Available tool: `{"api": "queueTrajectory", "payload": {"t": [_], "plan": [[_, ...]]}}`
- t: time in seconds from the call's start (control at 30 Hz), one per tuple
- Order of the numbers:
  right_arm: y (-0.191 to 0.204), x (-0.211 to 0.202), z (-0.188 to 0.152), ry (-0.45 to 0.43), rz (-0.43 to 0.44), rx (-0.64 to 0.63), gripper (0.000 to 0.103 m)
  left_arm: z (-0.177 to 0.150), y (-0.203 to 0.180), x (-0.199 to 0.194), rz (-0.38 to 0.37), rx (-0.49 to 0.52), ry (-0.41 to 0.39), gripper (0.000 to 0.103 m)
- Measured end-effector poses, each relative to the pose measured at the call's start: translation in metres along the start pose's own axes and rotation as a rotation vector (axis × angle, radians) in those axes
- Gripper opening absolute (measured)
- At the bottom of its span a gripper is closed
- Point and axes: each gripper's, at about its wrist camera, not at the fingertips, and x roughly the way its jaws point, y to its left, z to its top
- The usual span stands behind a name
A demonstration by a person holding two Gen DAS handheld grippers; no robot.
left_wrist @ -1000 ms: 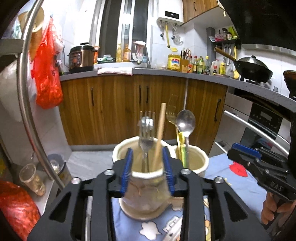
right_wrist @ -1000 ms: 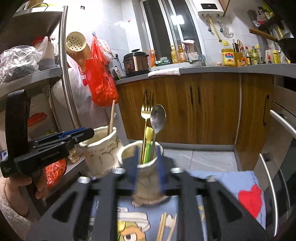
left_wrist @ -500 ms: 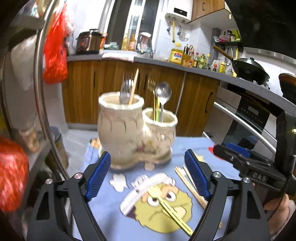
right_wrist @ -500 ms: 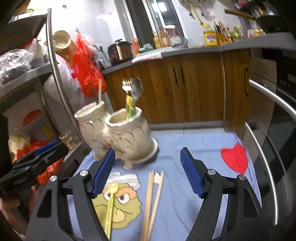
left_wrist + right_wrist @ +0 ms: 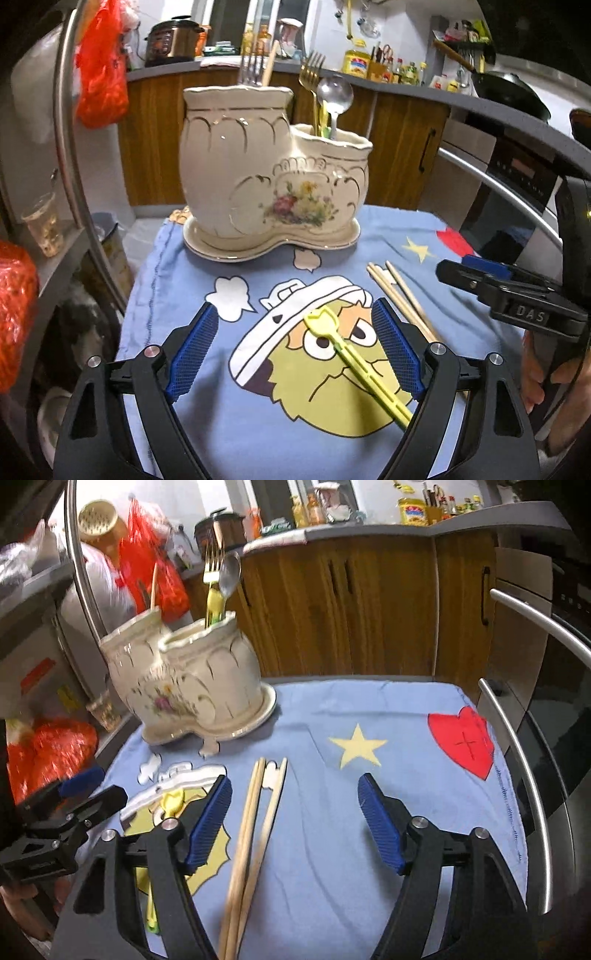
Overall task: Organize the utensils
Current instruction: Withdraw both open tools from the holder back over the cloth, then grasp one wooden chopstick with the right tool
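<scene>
Two grippers hang over a blue cartoon-print cloth (image 5: 184, 424), both spread and gripping nothing. The left gripper (image 5: 295, 358) stands wide apart, and a yellow-green plastic utensil (image 5: 354, 362) lies on the cloth between its blue pads (image 5: 192, 345), slanting from the middle toward the near right pad; neither pad touches it. The right gripper (image 5: 295, 819) is narrowing its jaws, and the wooden chopsticks (image 5: 255, 819) lie just inside its left pad, with bare cloth under the rest of the gap.

In the left wrist view the utensil's near end runs under the right finger and is lost, and the chopsticks' near ends are hidden behind that same finger. In the right wrist view the chopsticks are blurred, so their count is hard to make out, and their near ends are cut off at the bottom edge. The person's hands show only as slivers at the picture edges.

At the far left of the cloth stands a cream ceramic holder (image 5: 258, 184) with two compartments. Its taller left compartment holds a silver fork (image 5: 251, 70) and one wooden stick (image 5: 270, 62). Its lower right compartment holds a gold fork (image 5: 312, 79), a silver spoon (image 5: 335, 98) and a yellow-green handle, only partly visible.
</scene>
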Motion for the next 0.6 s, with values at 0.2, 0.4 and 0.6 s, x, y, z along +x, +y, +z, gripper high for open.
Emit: {"api": "queueTrajectory", "payload": {"t": [0.2, 0.4, 0.6], "plan": [[0.003, 0.013, -0.002, 0.068, 0.029, -0.010, 0.036, -0.001, -0.001, 0.004, -0.012, 0.010, 0.012, 0.085], [0.009, 0.027, -0.004, 0.141, 0.058, -0.018, 0.019, 0.000, -0.003, 0.005, -0.023, 0.009, 0.019, 0.085], [0.016, 0.037, -0.004, 0.191, 0.046, -0.040, 0.016, -0.002, -0.007, 0.003, -0.027, 0.018, 0.021, 0.085]]}}
